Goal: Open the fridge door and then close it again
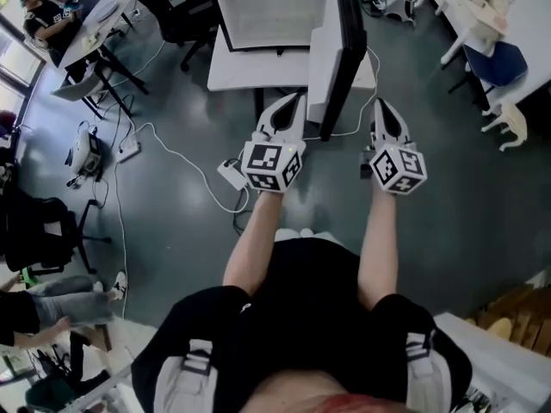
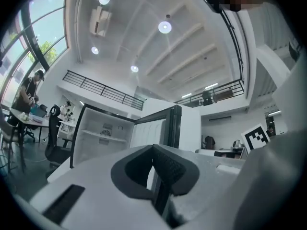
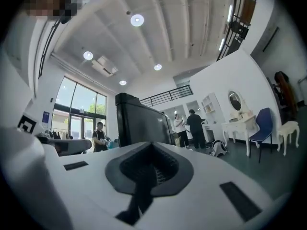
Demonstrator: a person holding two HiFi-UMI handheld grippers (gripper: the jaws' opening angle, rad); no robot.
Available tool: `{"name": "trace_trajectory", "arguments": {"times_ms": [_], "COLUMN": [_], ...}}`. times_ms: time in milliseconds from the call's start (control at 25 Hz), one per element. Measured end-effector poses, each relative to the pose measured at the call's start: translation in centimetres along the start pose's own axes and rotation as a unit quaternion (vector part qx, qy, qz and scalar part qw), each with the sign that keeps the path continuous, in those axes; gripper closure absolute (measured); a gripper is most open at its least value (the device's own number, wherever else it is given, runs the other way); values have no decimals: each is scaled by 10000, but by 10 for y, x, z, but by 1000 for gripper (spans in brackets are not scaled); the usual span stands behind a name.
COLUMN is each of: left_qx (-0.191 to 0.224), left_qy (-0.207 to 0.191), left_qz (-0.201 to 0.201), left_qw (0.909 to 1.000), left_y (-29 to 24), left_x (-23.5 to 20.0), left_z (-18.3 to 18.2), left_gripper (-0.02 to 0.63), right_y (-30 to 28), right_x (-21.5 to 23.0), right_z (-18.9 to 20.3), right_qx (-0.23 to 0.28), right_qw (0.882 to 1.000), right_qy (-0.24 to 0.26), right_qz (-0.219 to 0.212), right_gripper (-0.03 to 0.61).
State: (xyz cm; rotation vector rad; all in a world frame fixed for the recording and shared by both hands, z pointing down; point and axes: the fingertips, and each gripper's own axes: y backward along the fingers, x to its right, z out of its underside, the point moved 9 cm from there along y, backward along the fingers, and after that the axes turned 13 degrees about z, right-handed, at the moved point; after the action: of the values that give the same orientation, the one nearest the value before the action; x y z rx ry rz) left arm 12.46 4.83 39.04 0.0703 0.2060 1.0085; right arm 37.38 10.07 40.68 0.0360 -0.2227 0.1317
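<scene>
Left tongs [image 1: 295, 101] and right tongs [image 1: 380, 106], each held out at arm's length by a person in a dark top, are pressed shut with nothing between them, the ribbed pads meeting in both gripper views. They flank the free edge of the open fridge door [image 1: 344, 54], which juts toward the person. The left tongs sit just beside its white inner lining and the right tongs are on the side of its dark outer face; whether either touches the door cannot be told. Behind the door the fridge [image 1: 258, 7] stands open on the grey floor [image 1: 448, 213], its white interior and a shelf showing in the left gripper view. A white power strip [image 1: 231, 175] lies on the floor near the left forearm. Farther off, a seated person [image 1: 43, 15] works at a bench [image 1: 103, 15] at the upper left. A white dressing table [image 1: 467, 5] with a blue chair [image 1: 498, 63] stands at the upper right, where the right gripper view shows two more people [image 3: 189, 126] standing.
</scene>
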Motion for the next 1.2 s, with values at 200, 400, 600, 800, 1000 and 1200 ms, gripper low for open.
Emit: {"name": "trace_trajectory", "arguments": {"times_ms": [200,400,600,800,1000,1200], "left_qx": [-220,-326,-401,-346,-354,-859], "left_qy": [113,-15,-104,-157,-404,-643], "left_qz": [-23,30,40,56,295,476], "left_qw": [9997,9995,9991,9993,9981,9931], "left_y": [5,-1,-11,-25,-40,-71], "left_x": [9,19,22,23,28,31], "left_z": [23,28,30,33,31,46], "left_gripper": [615,615,614,614,572,458], "right_y": [7,6,-4,-17,-29,-64], "right_x": [-4,-4,-1,2,4,-5], "right_z": [12,7,0,-5,-15,-36], "right_qx": [-186,-206,-211,-170,-118,-42], "right_qw": [9994,9986,9976,9962,9941,9850], "right_qy": [248,403,504,644,734,1051], "right_qz": [-136,-276,-433,-565,-794,-1370], "right_gripper": [584,584,584,584,584,584]}}
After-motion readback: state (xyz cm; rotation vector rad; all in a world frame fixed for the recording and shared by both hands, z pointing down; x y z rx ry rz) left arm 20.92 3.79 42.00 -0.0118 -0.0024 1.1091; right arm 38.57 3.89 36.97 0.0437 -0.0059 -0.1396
